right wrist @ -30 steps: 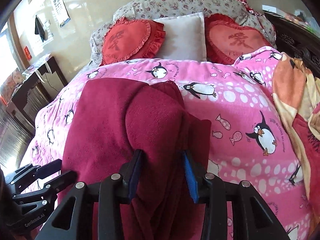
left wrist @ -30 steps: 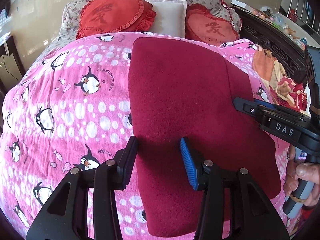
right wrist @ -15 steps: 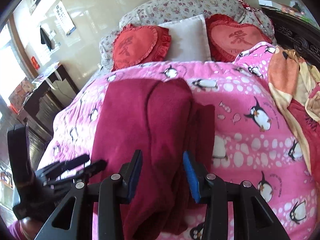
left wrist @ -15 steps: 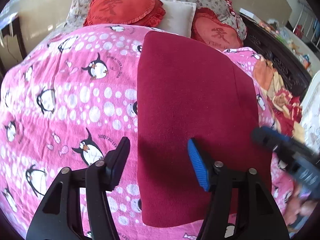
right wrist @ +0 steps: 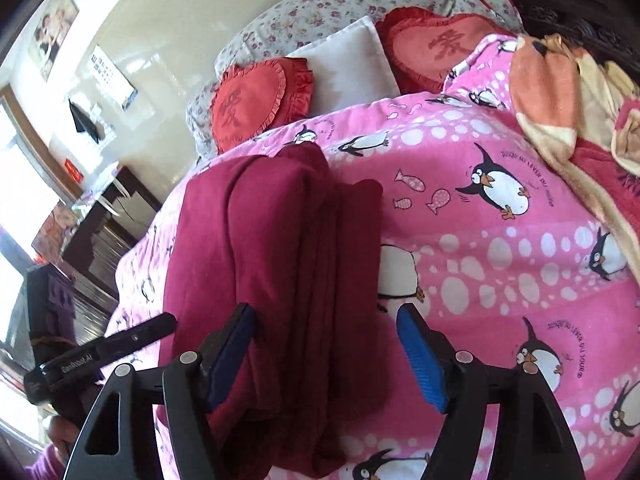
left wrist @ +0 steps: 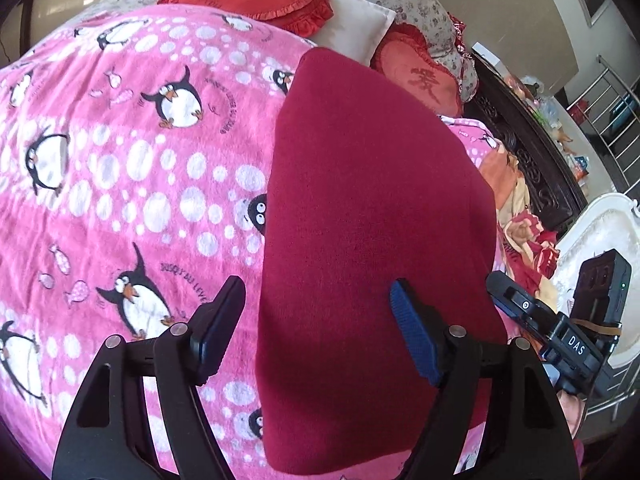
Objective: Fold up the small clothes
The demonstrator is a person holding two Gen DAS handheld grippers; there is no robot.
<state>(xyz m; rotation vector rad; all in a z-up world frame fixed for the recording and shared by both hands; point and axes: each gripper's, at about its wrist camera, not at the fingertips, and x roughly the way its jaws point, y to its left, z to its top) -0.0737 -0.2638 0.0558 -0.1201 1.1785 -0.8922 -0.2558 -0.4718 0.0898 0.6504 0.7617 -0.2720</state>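
A dark red folded garment (left wrist: 372, 208) lies flat on the pink penguin blanket (left wrist: 120, 168). In the right wrist view the garment (right wrist: 280, 264) shows stacked folds along its right side. My left gripper (left wrist: 316, 320) hovers open over the garment's near left edge, holding nothing. My right gripper (right wrist: 326, 348) hovers open over the garment's near right part, empty. The right gripper also shows at the right of the left wrist view (left wrist: 532, 312). The left gripper shows at the lower left of the right wrist view (right wrist: 104, 348).
Two red heart cushions (right wrist: 256, 100) and a white pillow (right wrist: 352, 68) lie at the head of the bed. An orange and red blanket (right wrist: 568, 92) is bunched at the right. A dark carved bed frame (left wrist: 532, 152) and a white chair (left wrist: 600, 232) stand beyond it.
Both grippers have opened wider and drawn back from the garment. The right gripper released the folded edge, which now lies on the bed.
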